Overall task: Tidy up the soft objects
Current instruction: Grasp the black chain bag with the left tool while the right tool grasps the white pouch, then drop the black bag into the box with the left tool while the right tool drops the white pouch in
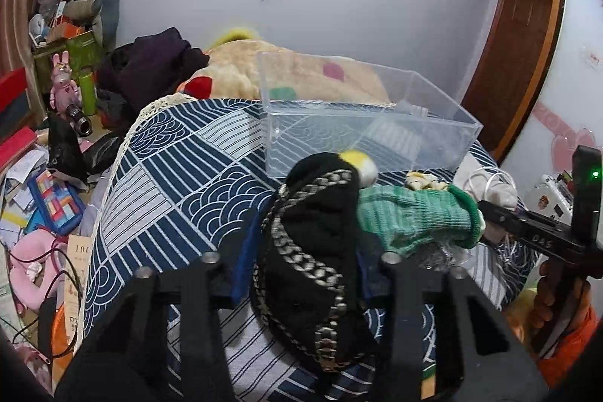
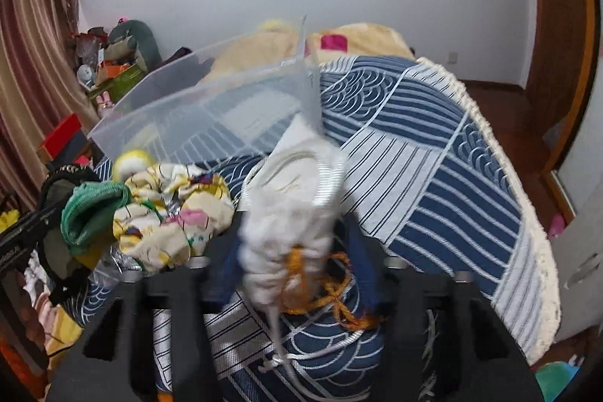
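My left gripper (image 1: 301, 274) is shut on a black knit hat with a patterned band (image 1: 316, 251), held above the blue patterned cloth (image 1: 169, 183). My right gripper (image 2: 290, 270) is shut on a white drawstring pouch with an orange cord (image 2: 294, 206); the view is blurred. A clear plastic box (image 1: 361, 123) stands on the cloth just beyond both; it also shows in the right wrist view (image 2: 211, 112). A green knit sock (image 1: 418, 217), a yellow-white ball (image 1: 361, 162) and a yellow patterned cloth (image 2: 177, 213) lie in a pile between the grippers.
A beige blanket (image 1: 264, 66) and dark clothes (image 1: 150, 66) lie behind the box. Cluttered floor and shelf items are at the left (image 1: 56, 81). A wooden door (image 1: 524, 25) is at the right. The cloth's fringed edge (image 2: 527, 213) drops to a wooden floor.
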Tool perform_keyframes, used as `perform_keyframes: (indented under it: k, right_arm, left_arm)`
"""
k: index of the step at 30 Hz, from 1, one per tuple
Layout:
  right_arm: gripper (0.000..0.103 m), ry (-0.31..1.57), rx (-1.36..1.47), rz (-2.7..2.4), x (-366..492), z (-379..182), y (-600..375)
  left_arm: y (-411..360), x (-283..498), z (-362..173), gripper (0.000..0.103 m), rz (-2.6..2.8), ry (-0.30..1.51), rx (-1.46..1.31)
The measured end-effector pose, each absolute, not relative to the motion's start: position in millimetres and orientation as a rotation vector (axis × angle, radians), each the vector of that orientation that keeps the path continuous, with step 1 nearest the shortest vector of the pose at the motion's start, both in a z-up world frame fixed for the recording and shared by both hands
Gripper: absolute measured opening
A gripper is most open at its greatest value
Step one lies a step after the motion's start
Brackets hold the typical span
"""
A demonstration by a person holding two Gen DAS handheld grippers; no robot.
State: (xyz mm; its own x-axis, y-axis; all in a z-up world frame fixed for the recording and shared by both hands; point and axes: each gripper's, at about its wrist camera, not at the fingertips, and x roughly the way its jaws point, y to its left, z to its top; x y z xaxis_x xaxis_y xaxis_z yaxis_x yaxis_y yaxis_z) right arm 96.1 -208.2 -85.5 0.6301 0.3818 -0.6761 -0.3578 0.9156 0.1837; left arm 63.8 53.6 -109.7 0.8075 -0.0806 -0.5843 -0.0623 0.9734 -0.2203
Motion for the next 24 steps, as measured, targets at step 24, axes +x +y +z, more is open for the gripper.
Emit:
perform_keyframes:
  k: [24]
  right_arm:
    - [0.027,0.519,0.065,0.496,80,-13,-203]
  left_arm:
    - [57,59,-47,0.021,-0.026,0.492,-0.192]
